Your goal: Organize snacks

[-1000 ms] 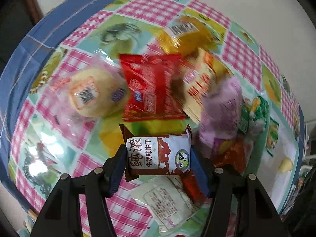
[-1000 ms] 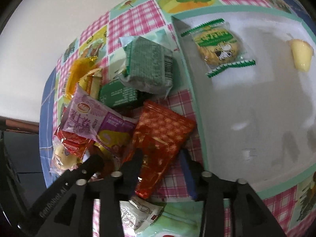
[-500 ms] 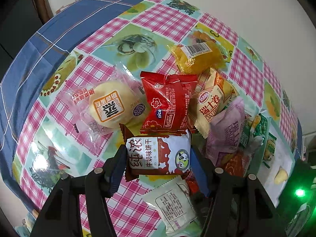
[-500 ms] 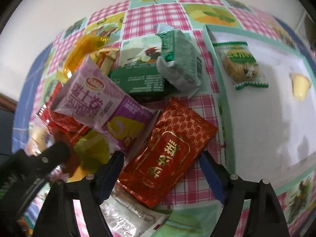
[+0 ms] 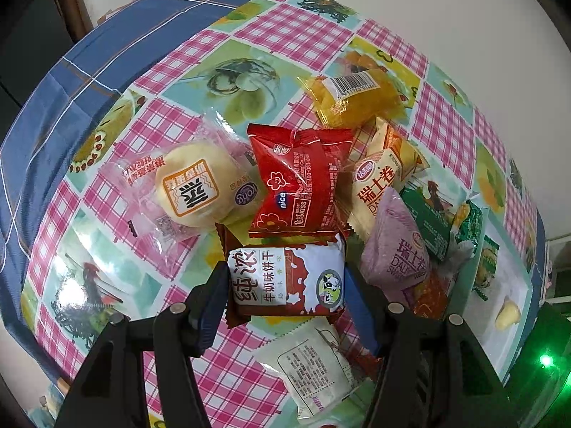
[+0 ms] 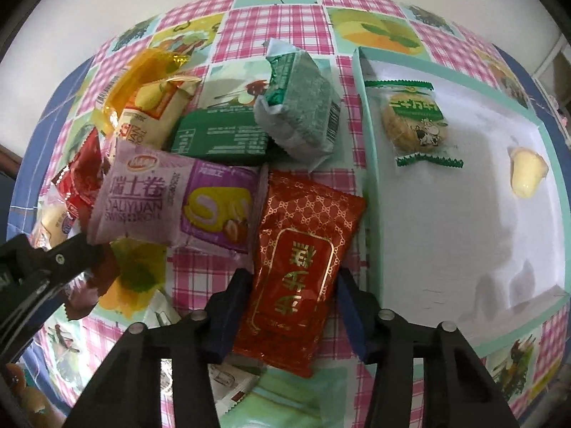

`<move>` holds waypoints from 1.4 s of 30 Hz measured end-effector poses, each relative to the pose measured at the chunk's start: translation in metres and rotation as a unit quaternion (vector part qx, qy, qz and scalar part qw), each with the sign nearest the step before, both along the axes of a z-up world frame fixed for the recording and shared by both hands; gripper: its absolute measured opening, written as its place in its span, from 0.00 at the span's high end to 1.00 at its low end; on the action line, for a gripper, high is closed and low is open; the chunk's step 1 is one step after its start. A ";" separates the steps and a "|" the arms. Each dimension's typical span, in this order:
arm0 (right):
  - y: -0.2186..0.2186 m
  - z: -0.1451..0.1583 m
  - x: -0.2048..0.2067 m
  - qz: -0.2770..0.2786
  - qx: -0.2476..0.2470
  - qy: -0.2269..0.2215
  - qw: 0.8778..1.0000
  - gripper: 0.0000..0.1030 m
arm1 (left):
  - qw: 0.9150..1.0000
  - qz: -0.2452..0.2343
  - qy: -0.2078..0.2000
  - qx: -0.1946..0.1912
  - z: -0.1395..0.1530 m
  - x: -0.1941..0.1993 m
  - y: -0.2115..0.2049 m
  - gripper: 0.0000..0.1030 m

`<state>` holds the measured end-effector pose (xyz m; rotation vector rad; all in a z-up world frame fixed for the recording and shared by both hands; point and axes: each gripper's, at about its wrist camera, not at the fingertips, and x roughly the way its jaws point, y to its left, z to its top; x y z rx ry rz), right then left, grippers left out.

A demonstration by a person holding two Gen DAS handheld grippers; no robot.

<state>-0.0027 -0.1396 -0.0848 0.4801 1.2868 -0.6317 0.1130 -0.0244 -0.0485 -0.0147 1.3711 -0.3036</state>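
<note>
left tongs – clamp milk biscuit pack | right tongs – just closing, grip red packet

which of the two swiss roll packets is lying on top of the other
The purple swiss roll packet. Its corner overlaps the yellow swiss roll packet, which is partly tucked beneath it and lies farther from the tray.

Pink-checked tablecloth carries a mint-rimmed white tray. Left of the tray lie a red gold-patterned packet and a lilac packet.
</note>
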 end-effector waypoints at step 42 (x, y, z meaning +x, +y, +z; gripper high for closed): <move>-0.136 0.075 -0.134 -0.159 -0.028 -0.059 0.985 0.53 | 0.973 -0.203 -0.109 -0.006 0.050 -0.123 -0.129 0.38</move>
